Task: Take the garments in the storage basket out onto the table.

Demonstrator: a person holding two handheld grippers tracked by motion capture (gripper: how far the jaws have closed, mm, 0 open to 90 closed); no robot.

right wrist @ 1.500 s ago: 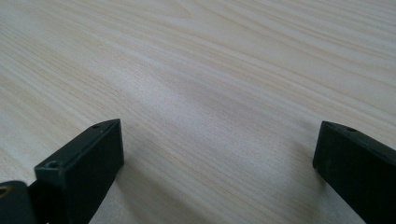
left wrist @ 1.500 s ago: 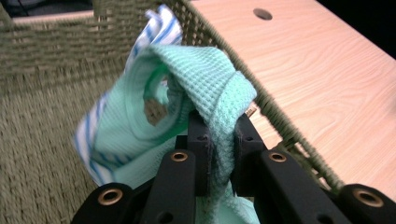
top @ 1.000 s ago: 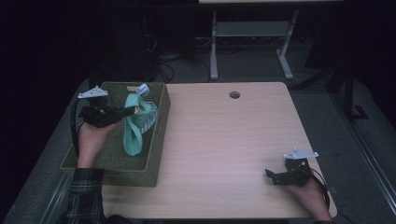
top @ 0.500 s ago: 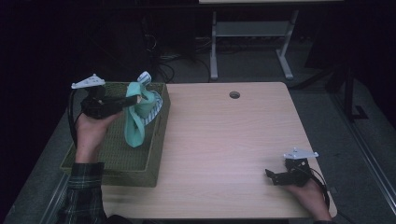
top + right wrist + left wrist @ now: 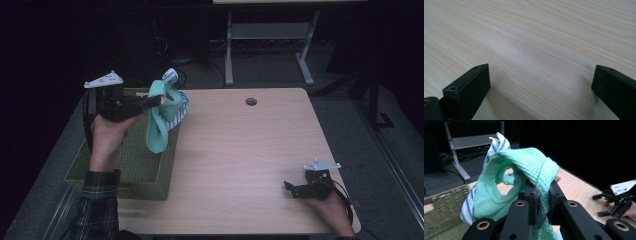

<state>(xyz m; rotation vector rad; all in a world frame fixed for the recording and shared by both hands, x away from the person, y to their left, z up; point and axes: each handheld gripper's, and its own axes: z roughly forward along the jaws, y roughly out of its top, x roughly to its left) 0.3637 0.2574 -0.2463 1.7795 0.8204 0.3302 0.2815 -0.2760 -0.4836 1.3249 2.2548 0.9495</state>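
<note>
Left tongs (image 5: pixel 159 101) clamped narrow on a mint-green waffle cloth (image 5: pixel 159 122), with a blue-striped white cloth (image 5: pixel 176 107) bunched in the same bundle; whether the striped one is also pinched can't be told. In the left gripper view the green cloth (image 5: pixel 524 170) drapes over both jaws, and in the high view the bundle hangs in the air above the far right corner of the woven basket (image 5: pixel 120 167) at the desk's (image 5: pixel 250 150) left side. Right tongs (image 5: pixel 289 189) spread wide, holding nothing, low over bare desk near the front right corner, well apart from the cloths.
</note>
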